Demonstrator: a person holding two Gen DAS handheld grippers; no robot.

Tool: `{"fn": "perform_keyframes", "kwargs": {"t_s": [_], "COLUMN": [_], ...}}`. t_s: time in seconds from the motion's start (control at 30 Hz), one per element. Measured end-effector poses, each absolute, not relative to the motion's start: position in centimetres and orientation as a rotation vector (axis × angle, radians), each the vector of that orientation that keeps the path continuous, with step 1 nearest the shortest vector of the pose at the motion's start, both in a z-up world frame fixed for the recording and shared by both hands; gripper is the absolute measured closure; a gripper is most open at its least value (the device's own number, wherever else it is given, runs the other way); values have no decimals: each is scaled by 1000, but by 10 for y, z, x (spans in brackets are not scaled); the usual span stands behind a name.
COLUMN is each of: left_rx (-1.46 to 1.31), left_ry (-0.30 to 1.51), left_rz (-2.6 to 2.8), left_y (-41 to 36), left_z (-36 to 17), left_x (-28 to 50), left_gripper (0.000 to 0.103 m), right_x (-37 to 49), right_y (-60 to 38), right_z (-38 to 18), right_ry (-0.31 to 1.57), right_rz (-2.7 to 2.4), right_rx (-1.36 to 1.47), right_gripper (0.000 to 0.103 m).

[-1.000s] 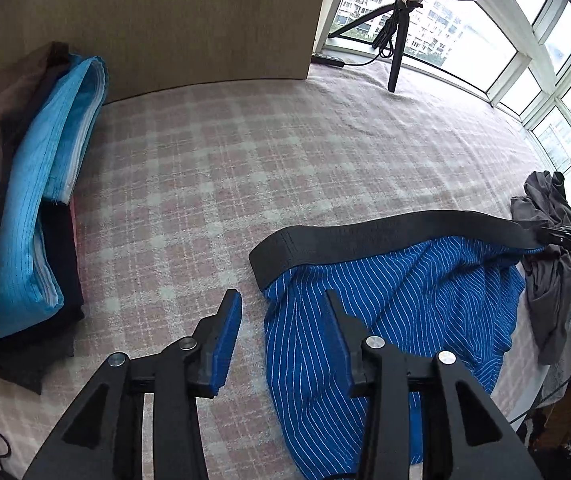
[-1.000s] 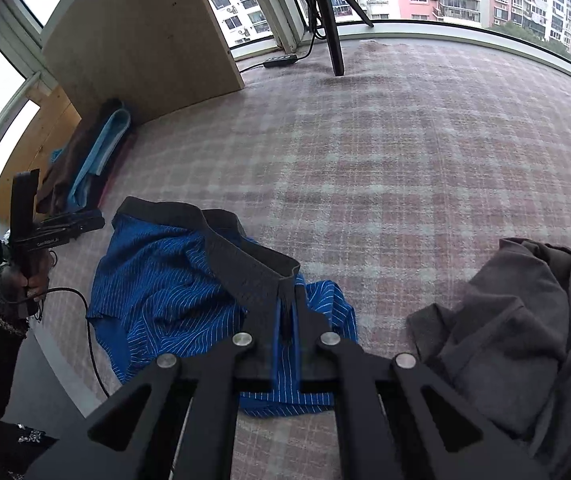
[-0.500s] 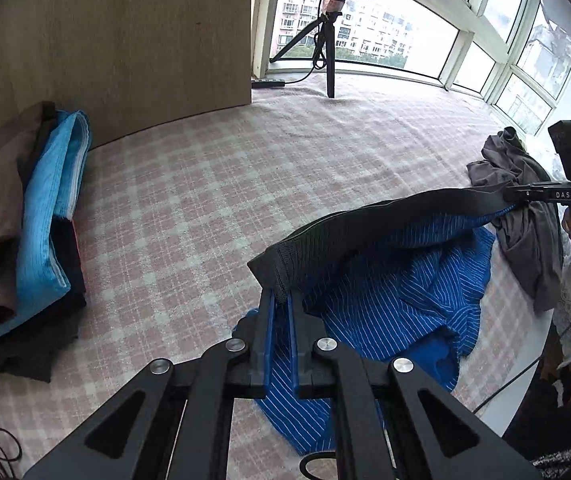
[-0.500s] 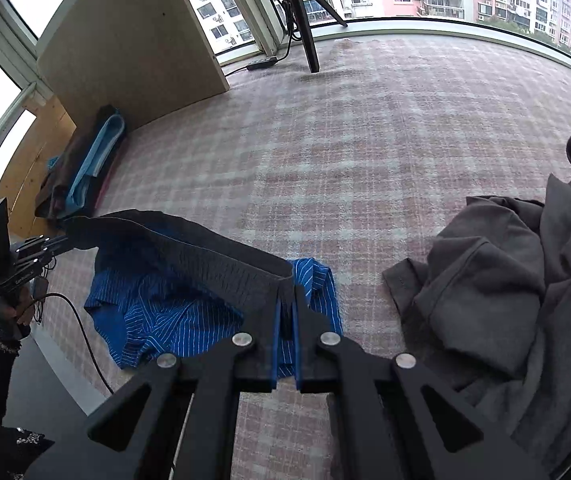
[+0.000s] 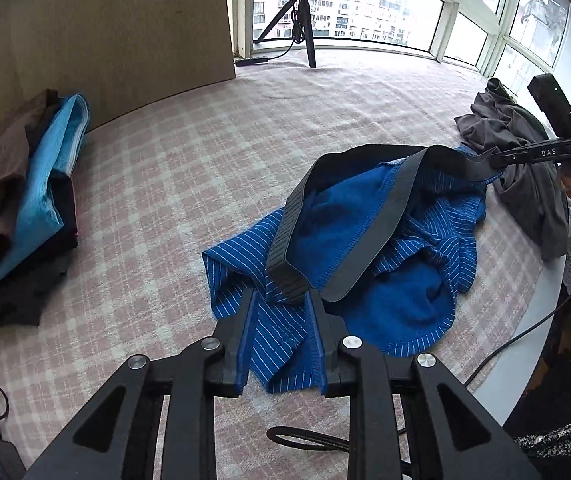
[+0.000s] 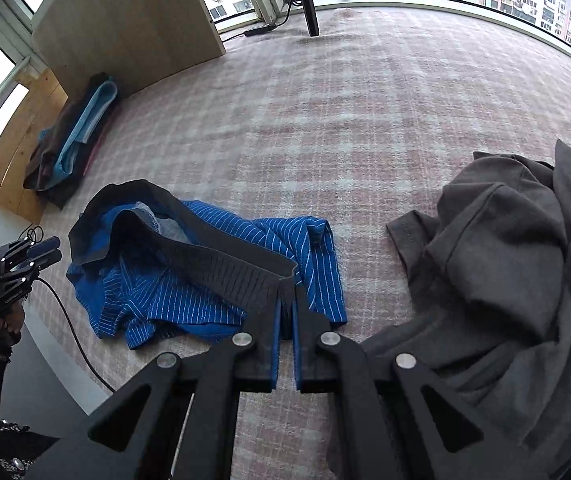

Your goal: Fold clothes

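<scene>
One stack of folded clothes (image 5: 25, 196) sits done left of the blue striped shorts (image 5: 385, 280), unfolded, waistband pinched by the right gripper (image 6: 284, 308), left gripper (image 5: 279, 308) released.

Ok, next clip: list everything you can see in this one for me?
boxer shorts: one, blue with white stripes and a black waistband, rumpled mid-cover
grey garment: one heap, dark grey, right of the shorts
folded stack: one, brown, light blue and black layers, far left
plaid cover: one, pink and white, under all the clothes
wooden board: one, light brown, upright behind the stack
tripod: one, black, by the windows
cable: one, black, near edge
left gripper: one, black with blue pads, jaws open at one waistband end
right gripper: one, black with blue pads, jaws shut on the other waistband end
</scene>
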State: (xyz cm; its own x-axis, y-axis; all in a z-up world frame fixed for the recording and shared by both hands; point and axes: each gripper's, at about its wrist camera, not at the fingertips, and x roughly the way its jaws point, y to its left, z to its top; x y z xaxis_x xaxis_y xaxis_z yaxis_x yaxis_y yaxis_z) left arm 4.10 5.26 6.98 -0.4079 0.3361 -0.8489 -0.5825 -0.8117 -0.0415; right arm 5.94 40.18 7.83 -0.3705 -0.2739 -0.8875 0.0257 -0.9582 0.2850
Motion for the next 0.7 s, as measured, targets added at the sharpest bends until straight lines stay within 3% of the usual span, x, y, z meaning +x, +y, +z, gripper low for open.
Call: {"fn": "perform_keyframes", "kwargs": {"t_s": [0.43, 0.57, 0.6, 0.7], "left_rx": [-1195, -1222, -1230, -1215], "left_ry": [613, 500, 457, 342], "left_rz": [2067, 2036, 2021, 2070], "left_y": [87, 81, 77, 60], "left_z": [49, 53, 55, 74], "left_x": [13, 7, 6, 3], "left_gripper": [75, 90, 98, 100], "right_x": [42, 36, 35, 33], "right_y": [400, 404, 405, 407], "right_z": [80, 79, 80, 90], "right_ry": [-266, -273, -282, -291], "right_rz": [-2414, -2422, -2425, -2460], "right_rx": [1665, 1665, 1660, 1617], "right_gripper": [98, 98, 98, 98]}}
